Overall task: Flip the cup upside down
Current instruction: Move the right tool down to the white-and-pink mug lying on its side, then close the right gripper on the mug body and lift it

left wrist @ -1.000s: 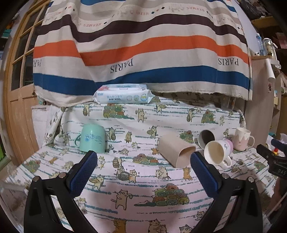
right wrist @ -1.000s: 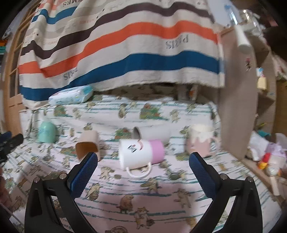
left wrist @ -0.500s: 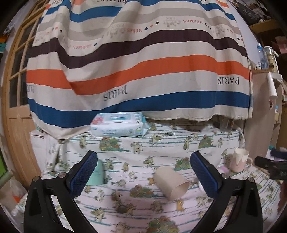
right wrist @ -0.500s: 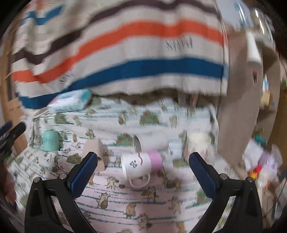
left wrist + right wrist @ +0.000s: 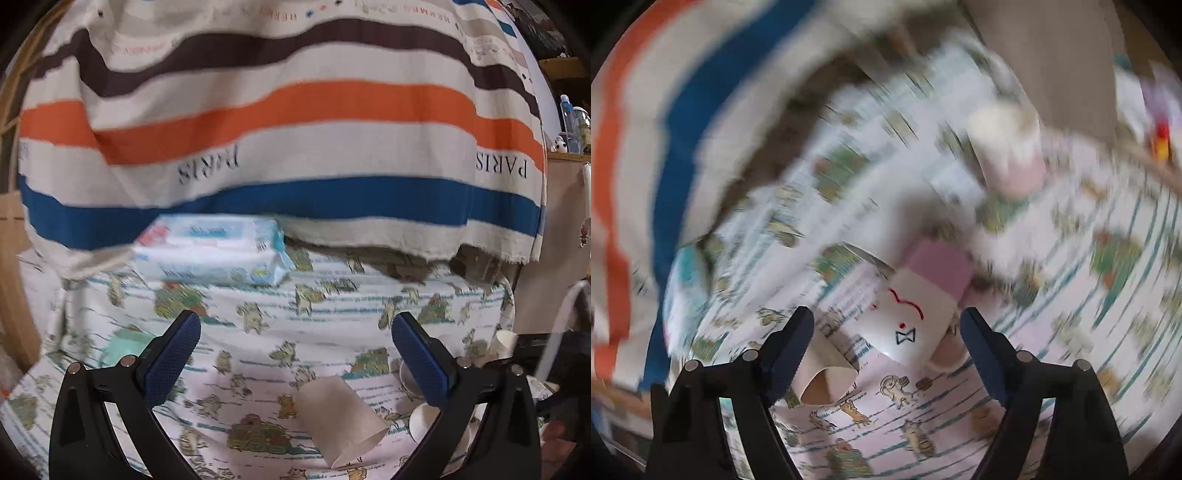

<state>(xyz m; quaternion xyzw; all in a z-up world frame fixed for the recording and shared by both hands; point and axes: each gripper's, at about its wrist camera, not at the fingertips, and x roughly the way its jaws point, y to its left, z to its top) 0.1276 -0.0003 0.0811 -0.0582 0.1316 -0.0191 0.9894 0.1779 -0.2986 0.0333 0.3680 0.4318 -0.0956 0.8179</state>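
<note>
A white and pink mug (image 5: 916, 314) with a drawn face lies on its side on the cat-print cloth, between the fingers of my right gripper (image 5: 886, 336), which is open, tilted and close over it. A tan cup (image 5: 827, 373) lies on its side to its left; it also shows in the left wrist view (image 5: 340, 417). My left gripper (image 5: 295, 354) is open and empty, raised above the cloth. A mint cup (image 5: 122, 347) stands upside down behind its left finger.
A pack of baby wipes (image 5: 214, 254) lies at the back under a striped hanging cloth (image 5: 280, 122). A cream and pink mug (image 5: 1008, 147) stands upright at the far right. Another mug lies behind the white one. The right wrist view is blurred.
My right gripper has dropped towards the white and pink mug and rolled, so that its view is tilted and blurred. My left gripper has pulled back and up.
</note>
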